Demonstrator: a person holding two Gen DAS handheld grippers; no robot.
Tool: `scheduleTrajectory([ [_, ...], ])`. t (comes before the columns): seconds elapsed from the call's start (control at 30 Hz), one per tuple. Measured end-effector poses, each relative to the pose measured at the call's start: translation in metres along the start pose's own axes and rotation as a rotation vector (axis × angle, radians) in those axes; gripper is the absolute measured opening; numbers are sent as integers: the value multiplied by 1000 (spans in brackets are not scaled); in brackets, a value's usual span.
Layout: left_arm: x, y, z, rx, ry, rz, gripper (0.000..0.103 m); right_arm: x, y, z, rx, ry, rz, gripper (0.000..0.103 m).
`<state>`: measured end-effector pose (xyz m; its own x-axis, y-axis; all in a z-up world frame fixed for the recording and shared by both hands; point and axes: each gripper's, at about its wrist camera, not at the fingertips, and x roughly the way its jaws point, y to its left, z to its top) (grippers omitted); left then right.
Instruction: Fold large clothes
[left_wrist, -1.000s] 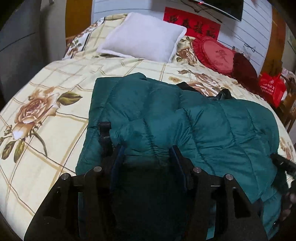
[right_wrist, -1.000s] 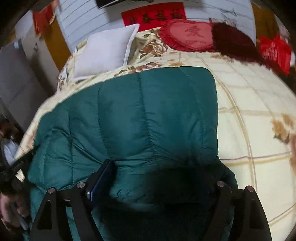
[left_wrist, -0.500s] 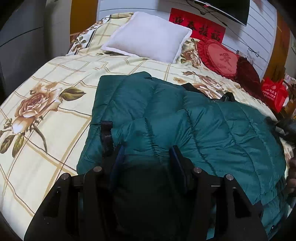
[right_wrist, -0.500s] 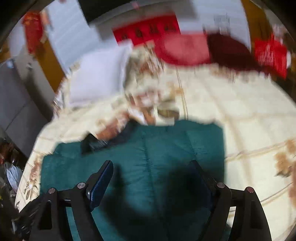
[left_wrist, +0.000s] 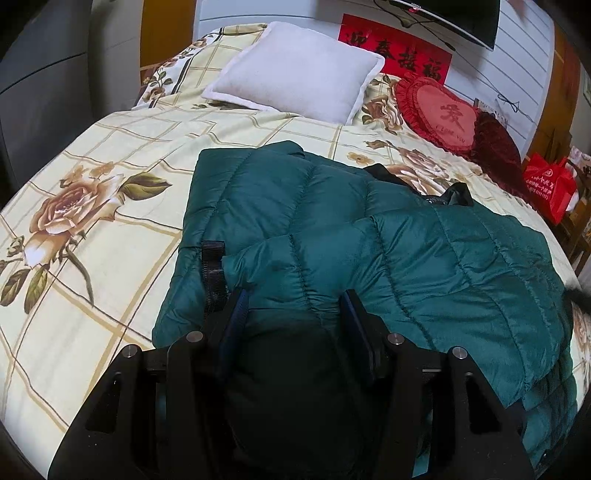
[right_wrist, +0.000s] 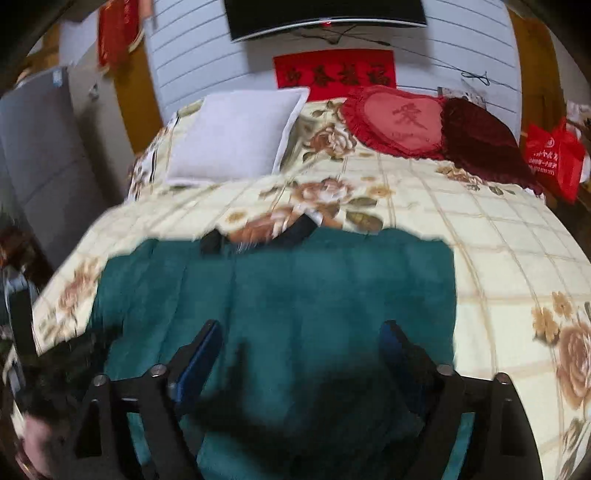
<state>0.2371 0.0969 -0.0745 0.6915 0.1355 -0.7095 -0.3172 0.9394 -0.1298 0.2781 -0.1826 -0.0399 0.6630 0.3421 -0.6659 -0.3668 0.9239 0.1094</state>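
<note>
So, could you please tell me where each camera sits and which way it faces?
Left wrist: on the left gripper, facing the headboard across the green puffer jacket; its jaws straddle a jacket bulge.
Right wrist: on the right gripper, facing the headboard; jaws apart over the jacket, blurred.
Shared: jacket, white pillow, heart cushion.

R gripper (right_wrist: 301, 343) fingers spread above green jacket (right_wrist: 295, 288); jacket flat on bedspread (right_wrist: 498, 266).
</note>
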Motion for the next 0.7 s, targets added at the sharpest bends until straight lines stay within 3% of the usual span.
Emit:
scheduleTrajectory([
  [0.07, 0, 1, 0, -1, -1, -2, 53, 19, 3, -18, -8, 74, -35, 103],
  [0.1, 0, 0, -1, -1, 0, 0, 53, 31, 2, -28, -11, 109, -59, 103],
  [0.53, 3, -4, 0, 30, 6, 32, 53, 27, 1, -32, -9, 88, -52, 103],
  [0.63, 0, -1, 1, 20, 7, 1, 53, 22, 5, -31, -29, 122, -80, 103],
  [0.7, -8, 1, 3, 38, 27, -20, 53, 1, 5, -33, -20, 91, -110, 103],
])
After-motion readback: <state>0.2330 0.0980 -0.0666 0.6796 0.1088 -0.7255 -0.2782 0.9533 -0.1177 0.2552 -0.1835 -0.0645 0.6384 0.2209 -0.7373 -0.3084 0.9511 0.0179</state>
